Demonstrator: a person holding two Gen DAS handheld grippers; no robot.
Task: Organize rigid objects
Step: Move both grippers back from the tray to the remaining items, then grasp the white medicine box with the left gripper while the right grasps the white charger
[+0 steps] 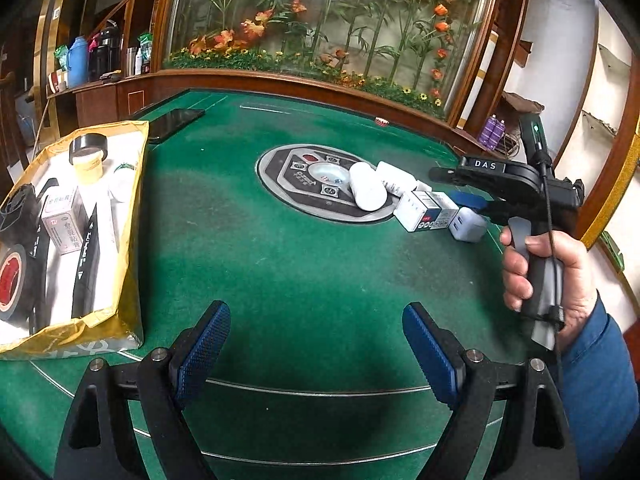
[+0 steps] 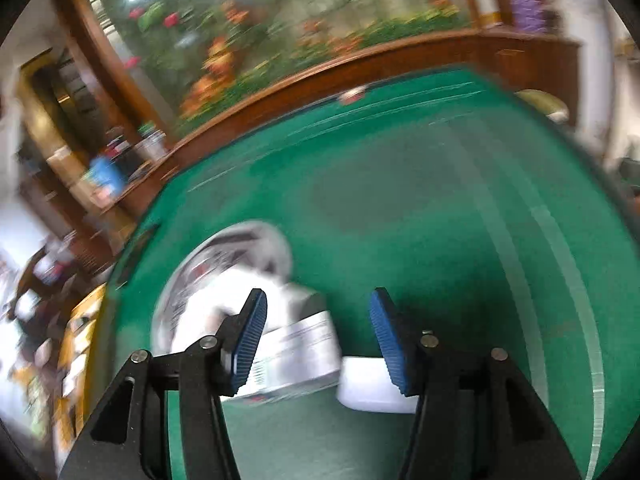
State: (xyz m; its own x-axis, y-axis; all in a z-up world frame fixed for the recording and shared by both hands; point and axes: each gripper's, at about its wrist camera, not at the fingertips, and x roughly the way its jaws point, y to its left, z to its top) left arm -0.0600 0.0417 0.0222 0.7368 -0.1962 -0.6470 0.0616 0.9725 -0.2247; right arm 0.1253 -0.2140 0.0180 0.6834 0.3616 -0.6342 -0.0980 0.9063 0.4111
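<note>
- Table (image 1: 320, 280): green felt lies bare across the near half, from the near edge up to the round centre plate (image 1: 288, 184); open passage here.
- Left edge: gold-rimmed box (image 1: 132, 240), filled with tape rolls and cartons, blocks that side.
- Far left corner: flat dark tablet (image 1: 172, 124), low obstacle.
- Right of centre: cluster of white bottles (image 1: 368, 192) and small boxes (image 1: 424, 212), touching one another.
- Right edge: a person's hand (image 1: 560, 272) with the right gripper (image 2: 318, 340), standing over the cluster.
- Far right quarter: bare felt.
</note>
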